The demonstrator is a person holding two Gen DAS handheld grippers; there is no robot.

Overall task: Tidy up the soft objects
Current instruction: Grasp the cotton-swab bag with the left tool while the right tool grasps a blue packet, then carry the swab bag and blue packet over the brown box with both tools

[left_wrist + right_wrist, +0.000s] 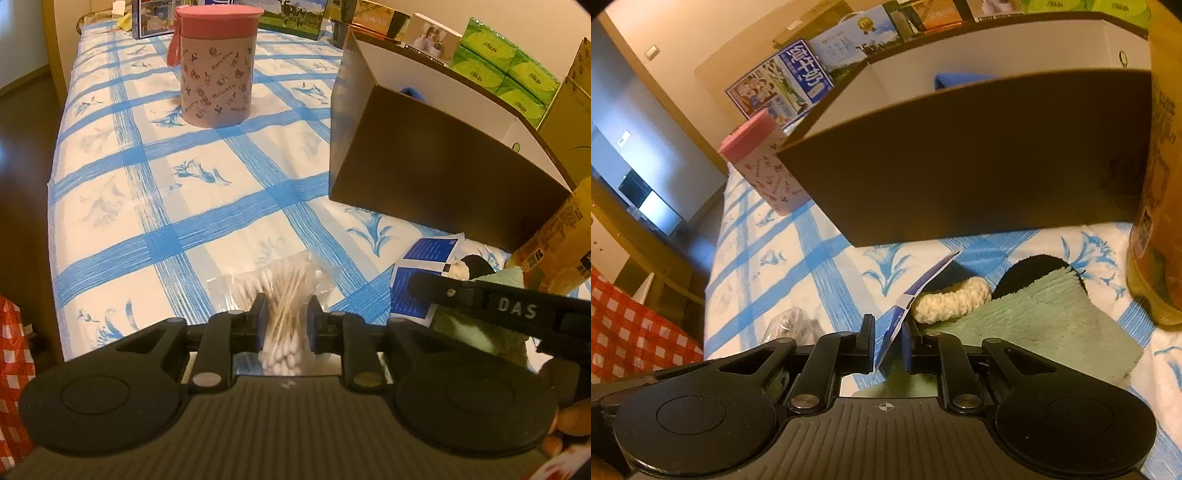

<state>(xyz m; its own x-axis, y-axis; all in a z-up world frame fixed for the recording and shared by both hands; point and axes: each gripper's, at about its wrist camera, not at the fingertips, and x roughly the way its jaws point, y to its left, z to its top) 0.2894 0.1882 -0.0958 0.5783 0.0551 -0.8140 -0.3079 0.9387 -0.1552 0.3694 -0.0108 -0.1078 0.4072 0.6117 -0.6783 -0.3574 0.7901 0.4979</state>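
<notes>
The left gripper (286,321) is pinching a clear bag of cotton swabs (284,295), its pads pressed on the bundle from both sides; the bag lies low on the blue-checked tablecloth (166,206), not yet carried anywhere. The right gripper (888,343) has its jaws drawn nearly together on the edge of a blue and white card (916,291), though from this angle it is hard to tell whether the pads truly bite it.

Just ahead and to the right of that gripper lie a cream knitted ring (955,301), a pale green fuzzy cloth (1034,317) and something black (1038,269) under it, all loose on the cloth. Beyond them stands the dark open box (960,158), with something blue (960,79) showing over its rim, probably a soft item already put away. Ahead and to the left of the left gripper, well apart, the pink lidded canister (216,74) stands shut.

So the sorting looks barely begun: one piece may be in the box, two are in hand, and the ring, the cloth and the black piece remain out.
</notes>
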